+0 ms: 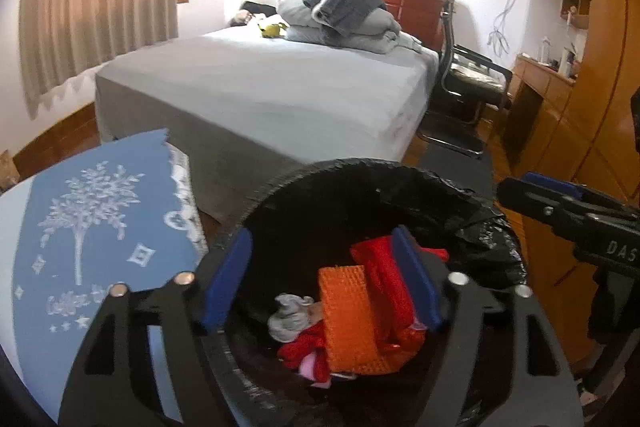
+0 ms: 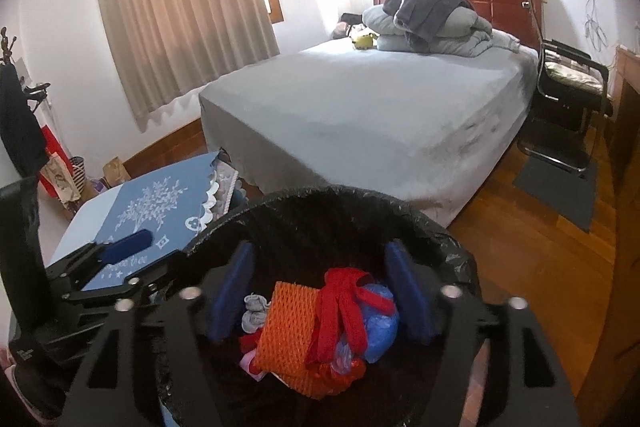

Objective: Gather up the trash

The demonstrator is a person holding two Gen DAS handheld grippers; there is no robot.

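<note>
- A black-lined trash bin (image 1: 472, 211) stands on the wood floor at the foot of the bed (image 1: 280, 87), just beside the counter (image 1: 24, 227).
- Inside it lies a heap of trash: an orange foam net (image 2: 288, 331), a red strip (image 2: 340, 307), a blue plastic bag (image 2: 380, 311) and a grey crumpled wad (image 2: 254, 311).
- The left claw (image 1: 322, 283) hangs over the bin's mouth with its blue pads spread apart — nothing between them.
- The right claw (image 2: 320, 291) hovers over the same bin, its jaws likewise wide and empty.
- The right claw's black body carries white letters reading "DAS" in the left wrist view; the rest is cut off.
- A blue cloth (image 1: 100, 227) on the counter shows a white tree and a cursive line — "coffee" is about all that can be read.
</note>
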